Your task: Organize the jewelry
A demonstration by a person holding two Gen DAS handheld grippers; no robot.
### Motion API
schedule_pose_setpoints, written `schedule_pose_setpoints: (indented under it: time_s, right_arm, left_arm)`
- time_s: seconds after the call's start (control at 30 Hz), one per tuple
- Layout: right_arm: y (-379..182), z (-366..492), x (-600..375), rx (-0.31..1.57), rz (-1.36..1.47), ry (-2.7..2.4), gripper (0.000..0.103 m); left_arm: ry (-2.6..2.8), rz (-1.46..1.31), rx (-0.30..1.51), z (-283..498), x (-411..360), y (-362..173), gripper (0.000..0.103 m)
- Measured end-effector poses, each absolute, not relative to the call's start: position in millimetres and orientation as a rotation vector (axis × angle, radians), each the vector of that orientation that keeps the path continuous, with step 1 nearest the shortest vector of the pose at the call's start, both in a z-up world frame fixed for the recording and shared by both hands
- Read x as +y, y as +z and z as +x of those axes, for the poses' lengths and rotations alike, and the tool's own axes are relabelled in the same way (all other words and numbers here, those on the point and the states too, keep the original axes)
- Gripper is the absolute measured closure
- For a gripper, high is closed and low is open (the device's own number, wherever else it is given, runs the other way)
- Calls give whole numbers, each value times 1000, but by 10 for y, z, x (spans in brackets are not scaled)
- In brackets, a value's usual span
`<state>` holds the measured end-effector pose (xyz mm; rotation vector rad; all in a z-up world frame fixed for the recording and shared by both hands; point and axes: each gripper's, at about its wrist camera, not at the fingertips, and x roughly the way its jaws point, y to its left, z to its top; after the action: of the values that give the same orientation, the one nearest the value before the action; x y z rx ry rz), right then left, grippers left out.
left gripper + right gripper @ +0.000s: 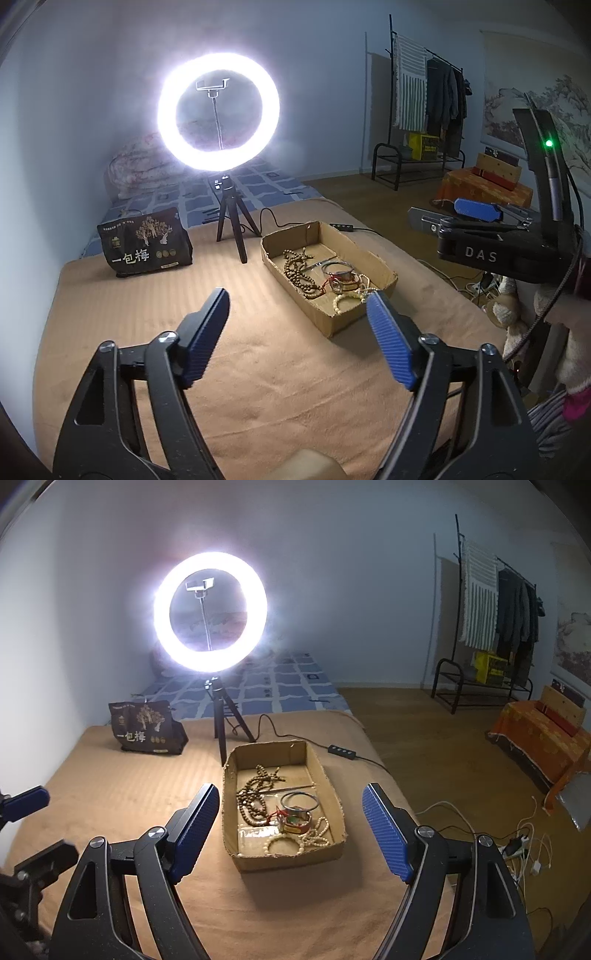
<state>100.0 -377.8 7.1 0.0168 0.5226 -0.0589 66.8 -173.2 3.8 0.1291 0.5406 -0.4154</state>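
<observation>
We hold the left gripper (297, 332) and right gripper (290, 829) with jaws spread wide and empty above the bed (110, 794). The jewelry — wooden bead strands (255, 794), a bangle (299, 800), pale bracelets (314, 836) — lies in the cardboard tray (288, 860).

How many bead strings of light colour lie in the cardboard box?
2, perhaps: one small loop at the near wall, one tangled strand beside it toward the right wall. Overlap may hide others.

Shallow cardboard tray (334, 797) on tan blanket, bead strands (255, 794), bangles (299, 801) inside
</observation>
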Motion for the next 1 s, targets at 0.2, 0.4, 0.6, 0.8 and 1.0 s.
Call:
schedule_pose_setpoints:
  time_s: [0.2,0.4,0.6,0.8,1.0]
  right_arm:
    - [80,971,-3708,482,5,-84,23]
    - [66,966,-3666,478,11,-92,23]
    - [52,936,-3736,462,84,-118,22]
    - [21,962,-3798,482,100,-143,22]
    - [-18,996,-3817,508,60,-192,22]
  left_arm:
    - [-387,128,516,575,-1693,91,1]
    - [-331,128,519,574,-1640,107,1]
    - [-337,117,527,585,-1605,105,0]
    - [-335,118,533,596,-1601,98,0]
    - [-337,128,524,585,-1600,118,0]
